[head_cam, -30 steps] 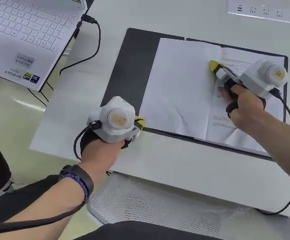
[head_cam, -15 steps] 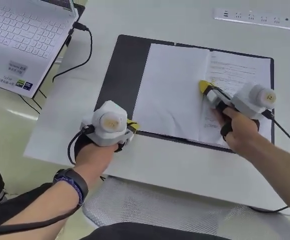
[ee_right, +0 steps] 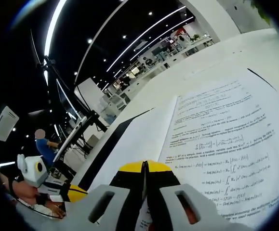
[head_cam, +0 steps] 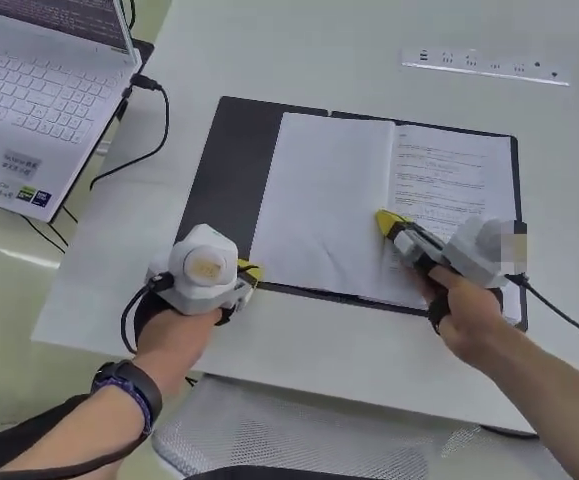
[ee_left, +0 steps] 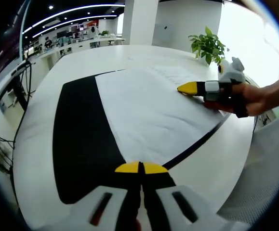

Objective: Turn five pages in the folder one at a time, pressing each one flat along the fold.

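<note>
The folder (head_cam: pixel 231 170) lies open on the white table (head_cam: pixel 299 60), its black cover showing at the left. A blank turned page (head_cam: pixel 319 200) lies across the middle and a printed page (head_cam: pixel 449 180) sits to its right. The two meet at the fold (head_cam: pixel 391 170), which runs away from the person. The right gripper (head_cam: pixel 384 221) has its yellow tips down on the paper at the near part of that fold, jaws closed together with nothing between them. This looks like the pressing stroke along the crease, close to its near end. The left gripper (head_cam: pixel 249 271) rests at the folder's near edge, on the black cover just beside the blank page. Its jaws are also closed and empty, and it seems to be steadying the folder. The next move would probably be to lift the right gripper off the crease, part its jaws, and take the printed page alone by its outer edge. A laptop (head_cam: pixel 39 90) with its cable (head_cam: pixel 144 140) sits to the far left, and a power strip (head_cam: pixel 484 68) lies beyond the folder.
</note>
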